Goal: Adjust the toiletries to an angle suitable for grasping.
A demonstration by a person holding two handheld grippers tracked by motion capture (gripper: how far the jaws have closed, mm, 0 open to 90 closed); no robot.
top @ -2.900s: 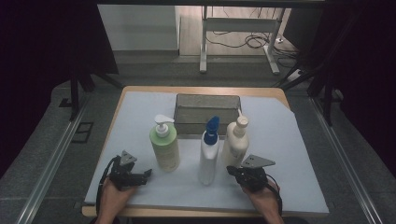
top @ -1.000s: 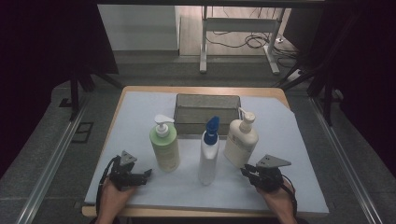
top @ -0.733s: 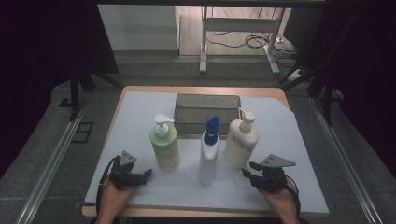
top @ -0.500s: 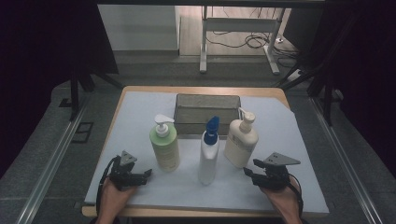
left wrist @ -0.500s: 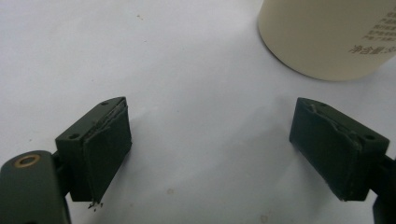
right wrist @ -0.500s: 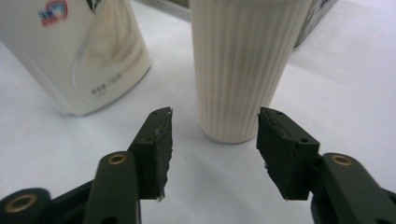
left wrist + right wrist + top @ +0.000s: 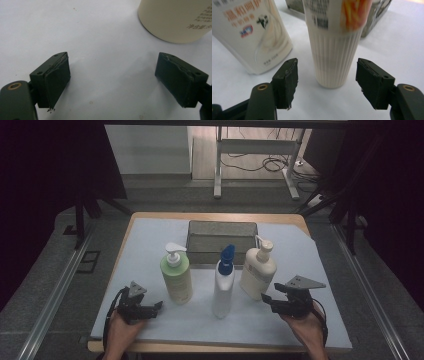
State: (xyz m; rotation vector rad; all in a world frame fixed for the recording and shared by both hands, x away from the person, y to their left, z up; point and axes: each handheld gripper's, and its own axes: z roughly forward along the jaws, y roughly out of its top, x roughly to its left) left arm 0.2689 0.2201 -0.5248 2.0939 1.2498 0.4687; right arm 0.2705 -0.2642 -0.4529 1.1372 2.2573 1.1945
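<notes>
White ribbed bottle stands ahead of the right gripper, whose empty jaws have just been opening; left gripper gapes empty near the table's front edge.

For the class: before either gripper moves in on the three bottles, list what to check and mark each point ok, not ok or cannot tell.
1. right gripper jaws apart, nothing pinched: ok; they have just been opening.
2. Ribbed bottle lined up ahead of those jaws: ok.
3. left gripper open over bare white mat: ok.
4. All bottles upright, including green bottle and cream bottle: ok.
5. Mesh tray contents: cannot tell.
</notes>
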